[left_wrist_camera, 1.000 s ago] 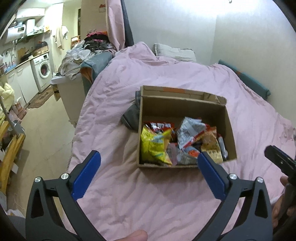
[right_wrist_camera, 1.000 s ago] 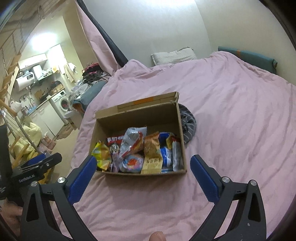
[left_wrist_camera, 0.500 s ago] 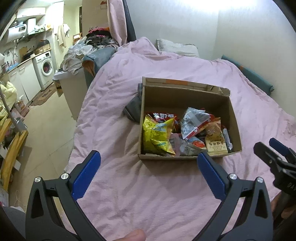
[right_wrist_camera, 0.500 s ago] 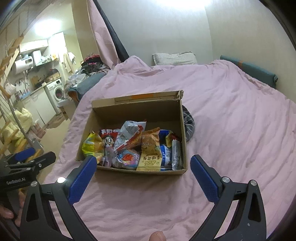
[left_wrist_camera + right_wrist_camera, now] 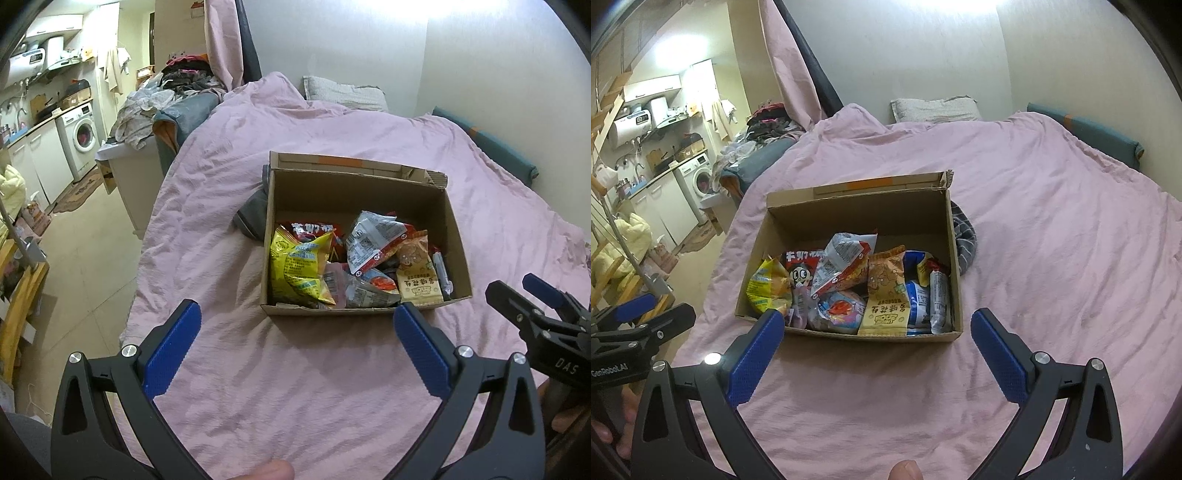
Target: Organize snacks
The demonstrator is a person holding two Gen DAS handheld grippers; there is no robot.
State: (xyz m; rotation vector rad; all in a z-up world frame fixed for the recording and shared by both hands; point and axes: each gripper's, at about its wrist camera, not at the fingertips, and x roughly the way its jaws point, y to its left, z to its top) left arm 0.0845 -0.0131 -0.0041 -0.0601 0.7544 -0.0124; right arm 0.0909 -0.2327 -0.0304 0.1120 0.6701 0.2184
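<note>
I held both grippers, left gripper (image 5: 295,332) and right gripper (image 5: 877,332), spread wide and empty before the cardboard box (image 5: 955,280). Its snack packets (image 5: 886,295) looked light, crinkly, slippery; I'd pinch a sealed edge.

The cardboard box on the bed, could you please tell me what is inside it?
The cardboard box holds heaped snack packets, among them a yellow bag and an orange peanut packet. Anything beneath them is hidden.

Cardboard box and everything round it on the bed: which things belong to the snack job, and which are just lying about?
Job:
cardboard box
yellow snack bag
orange peanut packet
silver-and-red packet

Lying about:
striped grey cloth
pillow
clothes pile
washing machine
</note>
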